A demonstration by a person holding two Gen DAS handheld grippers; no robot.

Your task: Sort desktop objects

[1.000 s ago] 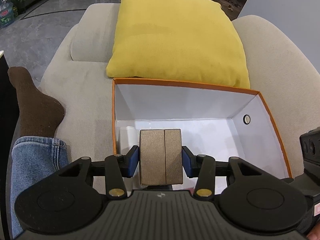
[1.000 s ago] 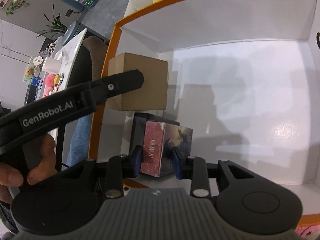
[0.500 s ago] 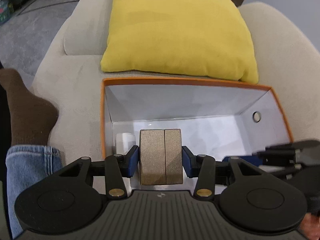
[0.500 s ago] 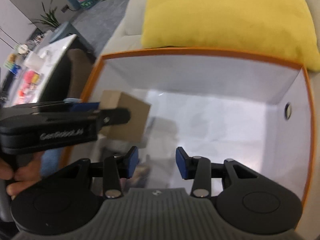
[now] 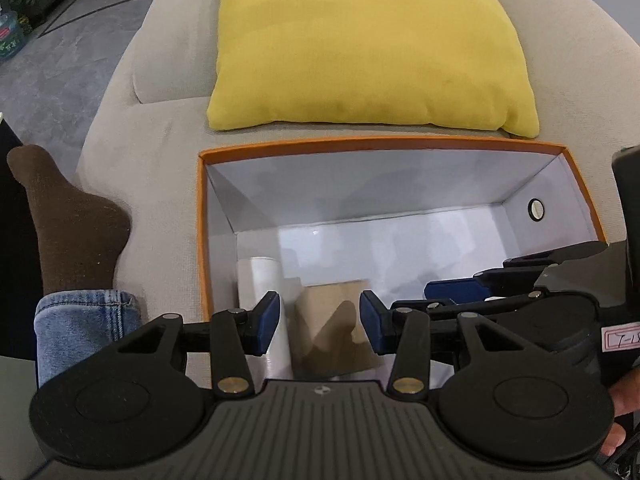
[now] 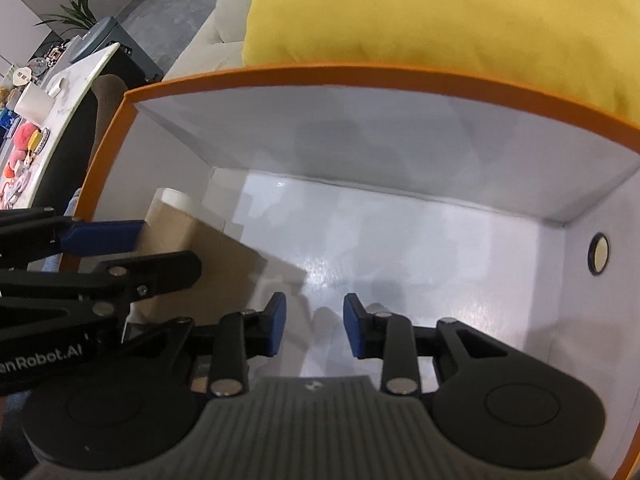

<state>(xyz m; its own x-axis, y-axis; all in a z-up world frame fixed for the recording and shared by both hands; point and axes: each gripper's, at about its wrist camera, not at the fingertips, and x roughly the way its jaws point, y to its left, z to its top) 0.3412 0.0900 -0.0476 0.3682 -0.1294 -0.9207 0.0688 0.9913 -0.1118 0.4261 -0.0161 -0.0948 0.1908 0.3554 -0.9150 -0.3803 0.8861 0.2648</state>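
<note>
The orange-rimmed box (image 5: 202, 220) is set on a beige sofa (image 5: 152, 168), just in front of a yellow cushion (image 5: 368, 48). The brown cardboard box (image 5: 330, 306) is seen tilted on the white floor inside, at the near left corner, just beside a white roll (image 5: 256, 276). The left hand-held gripper (image 5: 320, 322) is held above it, about half open; a gap is shown between the left pad and the cardboard, so no grip is seen. The right hand-held gripper (image 6: 314, 330) is pointed down into the box; its jaws have just been closing, are still parted, and nothing is held between them.
</note>
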